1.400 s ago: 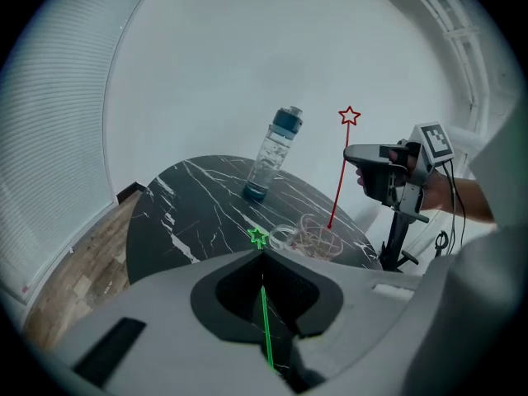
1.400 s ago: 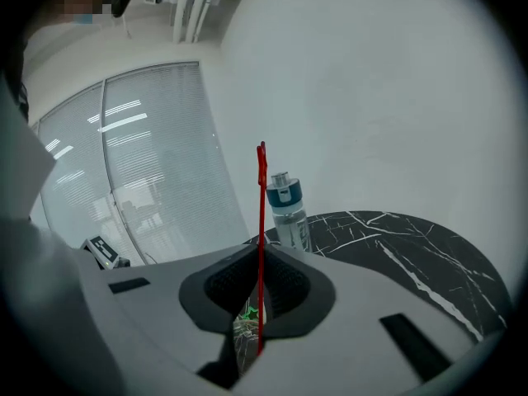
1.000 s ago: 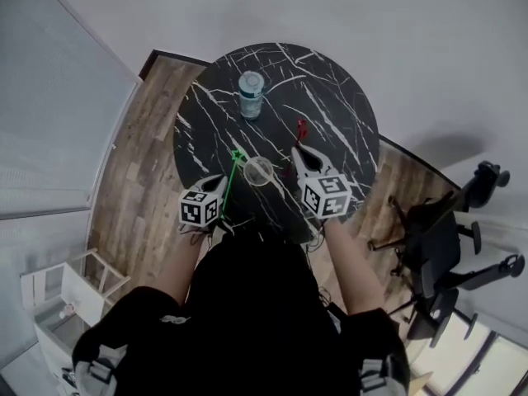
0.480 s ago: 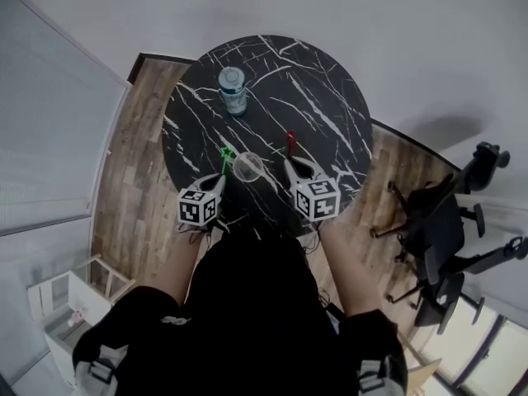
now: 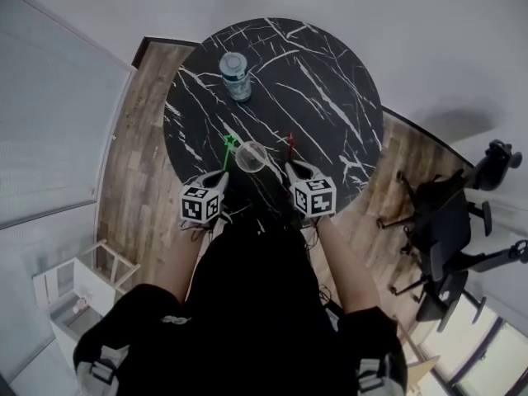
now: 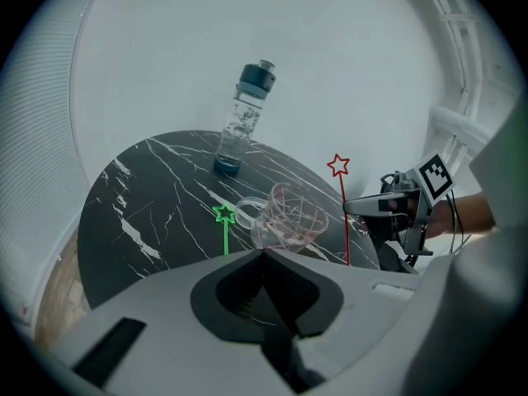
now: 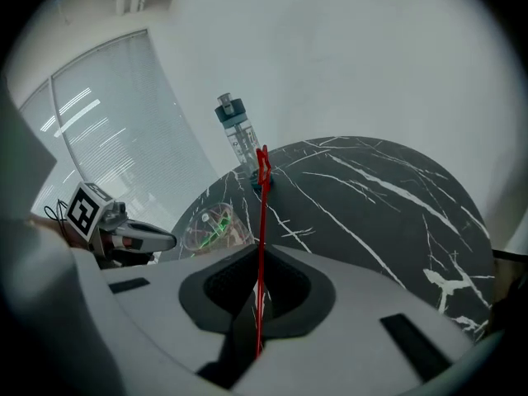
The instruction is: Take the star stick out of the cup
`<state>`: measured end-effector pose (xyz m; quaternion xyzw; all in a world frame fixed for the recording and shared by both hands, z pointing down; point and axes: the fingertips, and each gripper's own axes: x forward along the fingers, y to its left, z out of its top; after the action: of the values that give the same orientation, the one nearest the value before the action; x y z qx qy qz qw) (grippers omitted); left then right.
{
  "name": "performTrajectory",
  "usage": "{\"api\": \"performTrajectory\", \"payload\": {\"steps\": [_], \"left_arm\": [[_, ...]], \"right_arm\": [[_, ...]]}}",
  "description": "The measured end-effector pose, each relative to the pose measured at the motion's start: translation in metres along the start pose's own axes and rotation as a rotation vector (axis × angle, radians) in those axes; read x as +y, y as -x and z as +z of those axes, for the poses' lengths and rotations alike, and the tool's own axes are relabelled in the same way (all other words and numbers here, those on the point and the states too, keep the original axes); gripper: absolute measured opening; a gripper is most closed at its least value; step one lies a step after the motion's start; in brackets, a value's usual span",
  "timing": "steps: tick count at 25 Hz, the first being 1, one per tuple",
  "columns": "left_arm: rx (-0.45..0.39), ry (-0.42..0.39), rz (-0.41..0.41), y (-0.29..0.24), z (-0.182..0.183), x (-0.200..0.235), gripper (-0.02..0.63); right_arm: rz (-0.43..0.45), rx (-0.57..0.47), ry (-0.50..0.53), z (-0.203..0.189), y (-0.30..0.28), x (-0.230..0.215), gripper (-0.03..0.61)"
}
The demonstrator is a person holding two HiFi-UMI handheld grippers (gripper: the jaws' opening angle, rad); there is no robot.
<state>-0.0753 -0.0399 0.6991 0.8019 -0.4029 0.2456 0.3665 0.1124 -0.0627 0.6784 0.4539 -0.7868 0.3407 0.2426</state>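
The left gripper (image 6: 264, 252) has its jaws pressed tight together, and it holds the thin green star stick (image 6: 225, 233). The stick's low end hides behind the jaw and its star points up. The right gripper (image 7: 258, 247) is shut too, and it pinches the red star stick (image 7: 261, 221) right in the middle, star up. Both sticks are out of the cup (image 6: 289, 217). The cup is see-through with a little handle, and it stands upright between the two grippers. The green stick is just beside it on the left and the red stick is just beside it on the right. The cup sits close to the near edge of the round black table (image 5: 330, 97), right by the person. A bottle (image 5: 236, 74) stands upright well apart from the cup, toward the far left. A wide stretch of table top runs off to the right and back to the wall (image 5: 371, 23). Wood floor (image 5: 136, 163) goes round the table's left side. A black chair (image 5: 441, 229) stands off to the right, well apart from the table edge.
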Motion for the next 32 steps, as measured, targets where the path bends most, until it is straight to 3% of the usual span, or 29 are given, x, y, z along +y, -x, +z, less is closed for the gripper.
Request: {"api": "performTrajectory", "payload": {"steps": [9, 32], "left_arm": [[0.022, -0.003, 0.003, -0.007, -0.003, -0.004, 0.0], [0.049, 0.003, 0.029, -0.008, -0.005, -0.003, 0.0]], "right_arm": [[-0.016, 0.076, -0.039, -0.036, -0.016, -0.012, 0.011], [-0.024, 0.084, -0.048, -0.037, -0.027, -0.019, 0.011]]}}
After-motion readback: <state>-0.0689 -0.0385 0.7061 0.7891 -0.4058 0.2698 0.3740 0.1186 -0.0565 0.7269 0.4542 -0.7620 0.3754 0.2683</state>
